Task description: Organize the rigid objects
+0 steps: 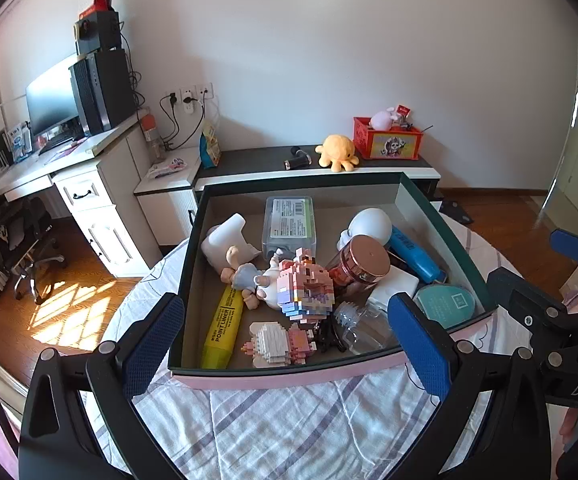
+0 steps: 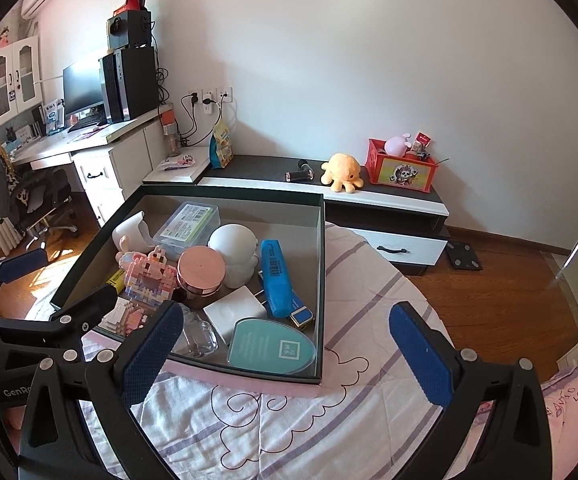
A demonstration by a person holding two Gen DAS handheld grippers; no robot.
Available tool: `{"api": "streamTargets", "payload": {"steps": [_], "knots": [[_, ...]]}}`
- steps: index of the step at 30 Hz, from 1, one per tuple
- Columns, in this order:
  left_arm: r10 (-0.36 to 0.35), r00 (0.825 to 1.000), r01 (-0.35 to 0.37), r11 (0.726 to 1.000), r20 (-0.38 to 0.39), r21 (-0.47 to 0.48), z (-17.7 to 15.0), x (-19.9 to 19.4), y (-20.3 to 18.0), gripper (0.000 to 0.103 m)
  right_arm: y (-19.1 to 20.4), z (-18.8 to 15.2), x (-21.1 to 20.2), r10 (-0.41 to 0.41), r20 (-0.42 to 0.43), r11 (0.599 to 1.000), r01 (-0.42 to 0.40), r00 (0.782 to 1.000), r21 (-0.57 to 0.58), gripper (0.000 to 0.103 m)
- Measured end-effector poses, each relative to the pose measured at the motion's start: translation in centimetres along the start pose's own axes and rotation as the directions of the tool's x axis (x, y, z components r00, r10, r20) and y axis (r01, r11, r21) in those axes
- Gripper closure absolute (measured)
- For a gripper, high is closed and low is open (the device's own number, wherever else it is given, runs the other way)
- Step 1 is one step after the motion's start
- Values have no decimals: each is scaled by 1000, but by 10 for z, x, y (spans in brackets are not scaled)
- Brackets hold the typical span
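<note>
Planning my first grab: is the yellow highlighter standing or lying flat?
Lying flat: the yellow highlighter rests lengthwise on the box floor, label facing up.

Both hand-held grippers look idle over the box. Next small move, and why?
Probably lower the left hand-held gripper onto the yellow highlighter. Both the left and the right hand-held gripper are open and hold nothing, short of the box. The highlighter lies flat along the box's left wall with bare floor on its right side, while the items in the middle are piled together.
</note>
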State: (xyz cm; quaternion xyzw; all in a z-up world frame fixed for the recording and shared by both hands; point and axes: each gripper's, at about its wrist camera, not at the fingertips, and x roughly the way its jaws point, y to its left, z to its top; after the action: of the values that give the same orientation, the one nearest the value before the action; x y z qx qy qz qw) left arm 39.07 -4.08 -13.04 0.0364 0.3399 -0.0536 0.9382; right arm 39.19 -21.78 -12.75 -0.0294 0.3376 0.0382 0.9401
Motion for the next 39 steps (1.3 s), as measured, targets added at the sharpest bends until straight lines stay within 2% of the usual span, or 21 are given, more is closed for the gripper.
{"api": "streamTargets", "payload": {"steps": [11,15,24,29,32,39], "knots": [[-3,997,4,1000,74,-5,-17,-64,-2,0,7,-11,-57,1,57,1000,-1,998,-8,0],[18,991,-18,1000,130,0,-32,-95,-4,0,12,-23,-80,5,79,1000,-5,997,-11,0],[75,962,-75,997,261,-10,-64,-160,-7,0,23,-58,-135,17,151,1000,-18,988,3,0],[61,948,-56,998,313,-23,-75,-189,-9,0,33,-74,-161,-1,192,1000,2,981,-4,0],[54,942,-51,999,331,-20,-83,-206,-11,0,32,-83,-182,-11,253,1000,7,967,18,0],[58,915,-60,998,400,-7,-103,-247,-15,0,30,-100,-213,-7,282,999,-4,959,38,0]]}}
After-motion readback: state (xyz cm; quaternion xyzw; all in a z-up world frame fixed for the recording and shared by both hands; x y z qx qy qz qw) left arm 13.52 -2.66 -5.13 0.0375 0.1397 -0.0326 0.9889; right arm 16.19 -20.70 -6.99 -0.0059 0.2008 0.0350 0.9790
